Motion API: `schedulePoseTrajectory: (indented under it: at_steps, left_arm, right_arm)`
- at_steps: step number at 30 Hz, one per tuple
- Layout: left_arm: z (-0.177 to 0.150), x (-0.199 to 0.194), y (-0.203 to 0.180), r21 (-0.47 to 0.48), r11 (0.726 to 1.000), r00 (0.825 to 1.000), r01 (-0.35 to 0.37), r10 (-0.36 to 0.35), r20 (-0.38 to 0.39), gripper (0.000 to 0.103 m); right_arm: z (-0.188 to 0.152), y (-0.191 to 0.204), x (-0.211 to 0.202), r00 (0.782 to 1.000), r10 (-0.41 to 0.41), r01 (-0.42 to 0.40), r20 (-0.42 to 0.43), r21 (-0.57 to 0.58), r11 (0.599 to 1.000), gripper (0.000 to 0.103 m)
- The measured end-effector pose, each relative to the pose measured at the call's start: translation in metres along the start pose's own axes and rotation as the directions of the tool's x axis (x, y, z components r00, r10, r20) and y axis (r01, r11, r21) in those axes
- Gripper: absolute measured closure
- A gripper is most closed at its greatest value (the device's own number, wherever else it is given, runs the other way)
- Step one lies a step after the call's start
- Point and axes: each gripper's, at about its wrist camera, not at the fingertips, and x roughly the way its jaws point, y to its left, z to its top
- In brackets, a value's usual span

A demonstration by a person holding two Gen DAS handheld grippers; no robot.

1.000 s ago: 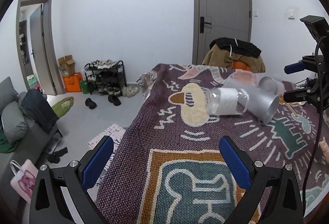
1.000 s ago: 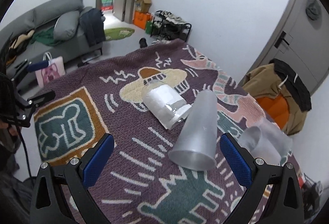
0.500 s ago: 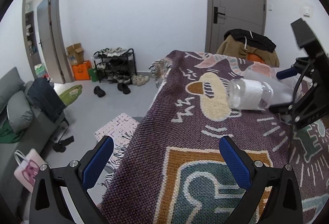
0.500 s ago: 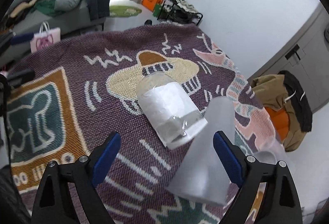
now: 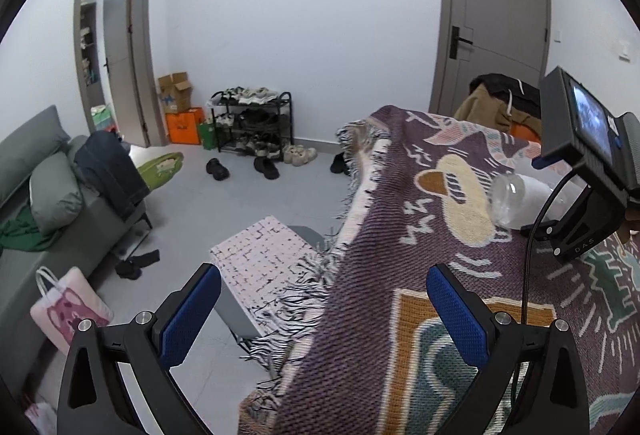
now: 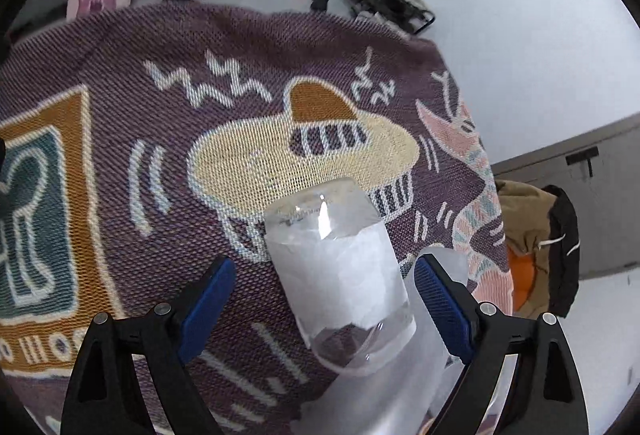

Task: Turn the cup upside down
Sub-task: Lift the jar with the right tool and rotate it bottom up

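Note:
A clear cup (image 6: 340, 267) with a white paper band lies on its side on the patterned purple blanket (image 6: 120, 83), its base pointing away and its open mouth toward me. My right gripper (image 6: 324, 299) is open, its blue pads on either side of the cup without touching it. A frosted cup (image 6: 404, 387) lies beside and partly under the clear one. In the left wrist view the clear cup (image 5: 516, 203) shows at the right, partly hidden by the right gripper's body (image 5: 588, 171). My left gripper (image 5: 320, 319) is open and empty over the blanket's fringed left edge.
The blanket's fringed edge (image 5: 340, 235) drops to the floor, with a white patterned stool (image 5: 260, 267) below. A sofa (image 5: 48, 203), a pink bag (image 5: 68, 311) and a shoe rack (image 5: 252, 123) stand on the floor. A chair with clothes (image 6: 536, 247) stands behind the table.
My right gripper has moved in and down until the clear cup lies between its open fingers. My left gripper has drawn back and swung left toward the blanket's edge.

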Motion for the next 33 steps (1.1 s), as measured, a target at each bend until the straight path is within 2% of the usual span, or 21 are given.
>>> schedulePoseTrajectory:
  at_steps: [8, 9, 10, 13, 15, 18, 23, 28, 33]
  left_arm:
    - [-0.001, 0.005, 0.009, -0.030, 1.000, 1.000, 0.010, -0.011, -0.005, 0.000]
    - [-0.002, 0.005, 0.010, -0.032, 0.999, 1.000, 0.010, -0.010, -0.005, 0.000]
    - [-0.002, 0.005, 0.010, -0.033, 0.999, 1.000, 0.010, -0.011, -0.005, 0.000]
    - [-0.002, 0.004, 0.010, -0.033, 0.999, 1.000, 0.013, -0.013, -0.004, 0.000]
    - [-0.002, 0.002, 0.012, -0.029, 1.000, 1.000, 0.012, -0.012, 0.000, 0.000]
    - [-0.001, 0.001, 0.011, -0.028, 1.000, 1.000, 0.013, -0.013, 0.001, 0.000]
    - [0.000, -0.005, 0.007, -0.035, 0.999, 1.000, 0.027, -0.027, 0.006, 0.000]
    - [0.004, -0.010, -0.006, -0.015, 0.999, 0.999, 0.045, -0.045, 0.009, 0.000]
    - [0.009, -0.021, -0.024, 0.005, 0.996, 0.996, 0.085, -0.085, 0.027, 0.000]
  right_arm:
    - [0.005, -0.001, 0.030, 0.992, -0.027, 0.017, -0.126, -0.085, 0.996, 0.012]
    - [0.005, -0.001, 0.032, 0.990, -0.024, 0.013, -0.135, -0.082, 0.997, 0.014]
    - [0.005, -0.002, 0.033, 0.990, -0.015, 0.004, -0.142, -0.073, 0.997, 0.030]
    - [0.007, -0.005, 0.032, 0.986, -0.007, 0.000, -0.168, -0.041, 0.999, 0.030]
    - [0.007, -0.003, 0.018, 0.989, 0.026, -0.032, -0.148, -0.033, 0.999, 0.030]
    - [0.004, -0.001, -0.001, 0.992, 0.017, -0.020, -0.123, -0.029, 0.999, 0.030]
    - [-0.008, -0.002, -0.038, 0.996, 0.054, -0.052, -0.075, 0.030, 0.998, 0.030]
    - [-0.037, -0.001, -0.069, 0.992, 0.117, -0.111, -0.043, 0.116, 0.987, 0.030]
    - [-0.071, -0.002, -0.086, 0.988, 0.134, -0.114, -0.078, 0.224, 0.968, 0.030]
